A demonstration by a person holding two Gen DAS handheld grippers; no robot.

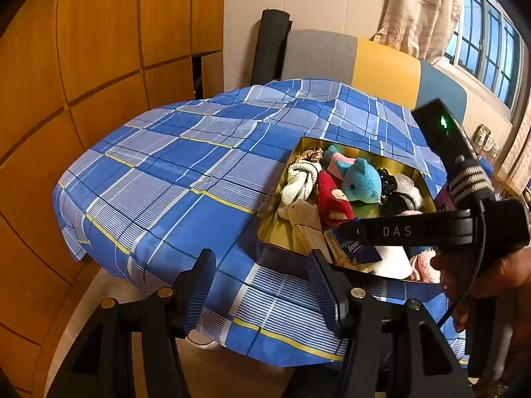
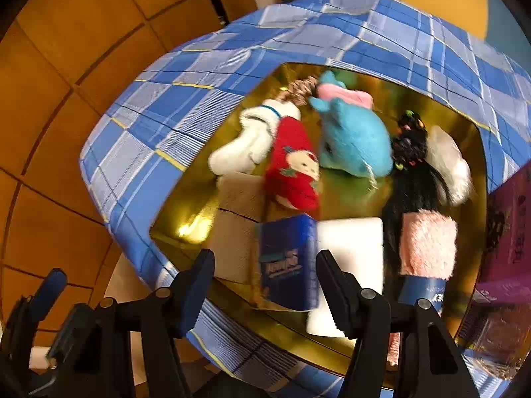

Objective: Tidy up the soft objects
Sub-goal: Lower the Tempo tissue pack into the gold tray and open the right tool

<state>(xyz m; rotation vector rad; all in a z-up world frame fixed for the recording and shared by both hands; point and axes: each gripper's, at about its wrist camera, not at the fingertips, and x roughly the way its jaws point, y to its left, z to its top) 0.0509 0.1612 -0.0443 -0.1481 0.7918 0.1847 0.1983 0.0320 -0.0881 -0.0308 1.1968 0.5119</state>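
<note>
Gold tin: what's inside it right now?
The gold tin holds a blue plush, red sock, white sock, blue tissue pack, white block, pink cloth and black scrunchies. Anything beneath them is covered.

Bare tablecloth (image 1: 172, 179) left of the crowded tin (image 1: 265, 229).

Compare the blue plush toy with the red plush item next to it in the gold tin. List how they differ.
Colour: the blue plush toy is plain turquoise; the red plush item is red with a pale face patch.
Shape: the blue one is rounded and bulky, with ears; the red one is a longer, narrower shape.
Place: the blue one lies near the tin's middle; the red one lies between it and the white plush.
Both are soft and rest inside the gold tin, touching each other.
</note>
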